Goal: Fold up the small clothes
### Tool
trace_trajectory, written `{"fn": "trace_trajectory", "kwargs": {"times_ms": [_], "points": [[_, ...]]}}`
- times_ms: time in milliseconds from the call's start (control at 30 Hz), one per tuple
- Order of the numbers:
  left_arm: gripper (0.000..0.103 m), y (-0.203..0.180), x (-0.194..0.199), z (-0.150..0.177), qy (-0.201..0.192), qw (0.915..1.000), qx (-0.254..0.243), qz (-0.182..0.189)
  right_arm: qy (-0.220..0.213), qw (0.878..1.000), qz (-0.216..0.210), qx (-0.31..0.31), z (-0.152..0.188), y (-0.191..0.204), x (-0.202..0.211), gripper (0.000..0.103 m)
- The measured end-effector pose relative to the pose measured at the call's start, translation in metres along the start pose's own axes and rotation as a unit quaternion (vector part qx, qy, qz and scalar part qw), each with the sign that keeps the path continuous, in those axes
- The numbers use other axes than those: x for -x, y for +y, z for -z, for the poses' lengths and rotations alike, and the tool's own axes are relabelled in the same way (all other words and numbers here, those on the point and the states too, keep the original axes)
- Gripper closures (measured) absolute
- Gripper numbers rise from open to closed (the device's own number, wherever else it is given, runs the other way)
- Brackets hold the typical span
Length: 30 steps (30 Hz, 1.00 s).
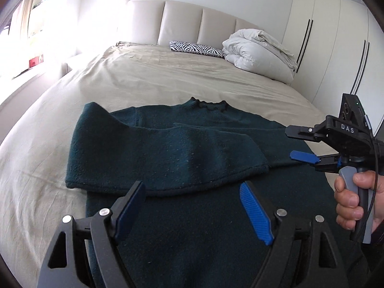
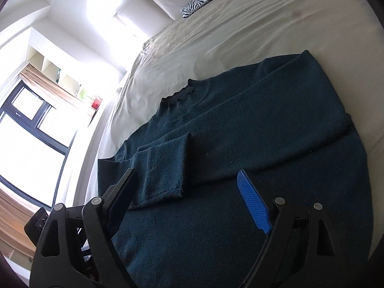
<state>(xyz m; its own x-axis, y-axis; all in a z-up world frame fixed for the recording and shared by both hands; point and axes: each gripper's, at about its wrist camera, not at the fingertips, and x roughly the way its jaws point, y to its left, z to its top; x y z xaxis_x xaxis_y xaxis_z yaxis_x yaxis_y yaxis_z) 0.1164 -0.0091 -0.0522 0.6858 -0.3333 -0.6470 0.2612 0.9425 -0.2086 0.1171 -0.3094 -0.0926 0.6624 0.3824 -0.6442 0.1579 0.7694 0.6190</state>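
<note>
Sweater (image 1: 168,148), dark teal, lies flat on the bed (image 1: 144,76), sleeves folded across it, beneath both spread, empty grippers: left gripper (image 1: 192,206), right gripper (image 2: 187,192).

White letters "DAS" stand on the black body of the right gripper (image 1: 303,144), seen in the left wrist view; no other text is legible.

The sweater (image 1: 192,158) is spread on the bed (image 1: 144,76) at frame centre; the pillow (image 1: 196,48) and duvet (image 1: 259,52) are seen behind, upper right.
</note>
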Motion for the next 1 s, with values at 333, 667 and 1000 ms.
{"fn": "trace_trajectory", "kwargs": {"times_ms": [333, 667, 1000], "points": [[0.023, 0.107, 0.033, -0.011, -0.035, 0.9929, 0.102, -0.049, 0.103, 0.992, 0.067, 0.037, -0.018, 0.030, -0.110, 0.066], [0.024, 0.140, 0.025, -0.032, -0.044, 0.9884, 0.140, -0.039, 0.078, 0.986, 0.096, 0.109, -0.039, 0.058, -0.085, 0.096], [0.044, 0.157, -0.036, -0.061, 0.028, 0.9827, 0.181, -0.029, 0.068, 0.983, 0.135, 0.105, -0.062, 0.017, -0.061, 0.096]]}}
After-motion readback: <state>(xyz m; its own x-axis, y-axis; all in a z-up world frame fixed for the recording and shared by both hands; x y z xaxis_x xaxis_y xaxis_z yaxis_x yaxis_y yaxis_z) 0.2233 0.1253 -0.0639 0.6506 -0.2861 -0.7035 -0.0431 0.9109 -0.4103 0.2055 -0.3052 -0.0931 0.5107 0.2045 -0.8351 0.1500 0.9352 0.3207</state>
